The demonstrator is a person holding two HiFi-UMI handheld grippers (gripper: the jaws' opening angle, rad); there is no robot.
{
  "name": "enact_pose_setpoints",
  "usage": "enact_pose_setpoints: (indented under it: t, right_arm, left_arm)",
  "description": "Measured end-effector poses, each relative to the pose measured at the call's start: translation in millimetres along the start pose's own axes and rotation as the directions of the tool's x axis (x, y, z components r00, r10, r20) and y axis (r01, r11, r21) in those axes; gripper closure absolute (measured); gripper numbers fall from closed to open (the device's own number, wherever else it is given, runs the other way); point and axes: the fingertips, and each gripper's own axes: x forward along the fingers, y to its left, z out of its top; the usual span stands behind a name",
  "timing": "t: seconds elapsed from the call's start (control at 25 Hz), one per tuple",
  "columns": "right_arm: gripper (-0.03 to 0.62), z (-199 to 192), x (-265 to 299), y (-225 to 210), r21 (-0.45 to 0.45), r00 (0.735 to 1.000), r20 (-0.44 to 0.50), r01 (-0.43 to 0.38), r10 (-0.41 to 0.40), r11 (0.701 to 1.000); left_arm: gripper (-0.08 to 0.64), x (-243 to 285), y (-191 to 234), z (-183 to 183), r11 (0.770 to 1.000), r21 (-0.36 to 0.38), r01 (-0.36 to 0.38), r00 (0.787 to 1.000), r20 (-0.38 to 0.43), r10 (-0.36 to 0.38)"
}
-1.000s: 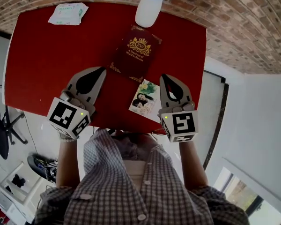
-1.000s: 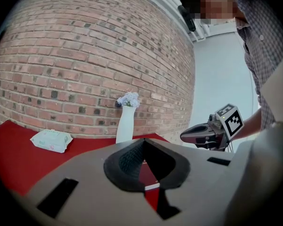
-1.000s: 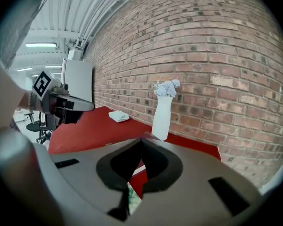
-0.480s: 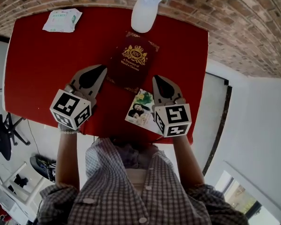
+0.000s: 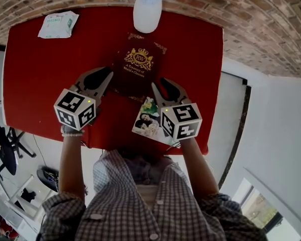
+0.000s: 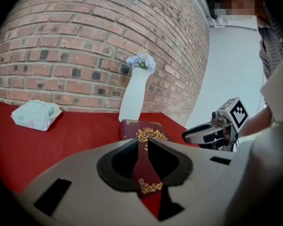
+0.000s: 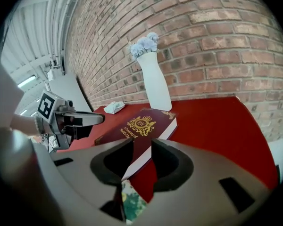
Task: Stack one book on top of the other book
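Bright even light, strong fisheye edges

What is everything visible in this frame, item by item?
table: 1, red, against the brick wall
maroon book: 1, gold crest, mid-table in front of the vase
small book: 1, photo cover, near table edge
vase: 1, white, pale flowers, far edge
wipes pack: 1, white-green, far left corner
left gripper: 1, grey, by the maroon book's left side; jaws just been opening, nothing between them
right gripper: 1, grey, above the small book; jaws just been opening, nothing between them
checked shirt: 1, on the person, bottom of the head view
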Motion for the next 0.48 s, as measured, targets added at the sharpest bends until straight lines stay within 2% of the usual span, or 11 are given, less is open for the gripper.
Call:
enact_pose_setpoints:
  t: [0.2, 0.32, 0.48]
  right_arm:
    - [0.443, -13, 12, 2, 0.072, 0.999, -0.032, -0.028, 0.030, 0.997]
    - [0.435, -17, 19, 0, 0.106, 0.999, -0.040, -0.030, 0.034, 0.994]
    - [0.428, -19, 25, -1, 0.141, 0.998, -0.041, -0.044, 0.051, 0.989]
  left_arm:
    - [0.443, 11, 10, -12, 0.999, -0.047, 0.017, 0.999, -0.047, -0.019]
    - [0.366, 17, 13, -17, 0.991, -0.124, 0.048, 0.997, -0.055, -0.055]
    - [0.357, 27, 18, -26, 0.986, -0.158, 0.054, 0.994, -0.089, -0.069]
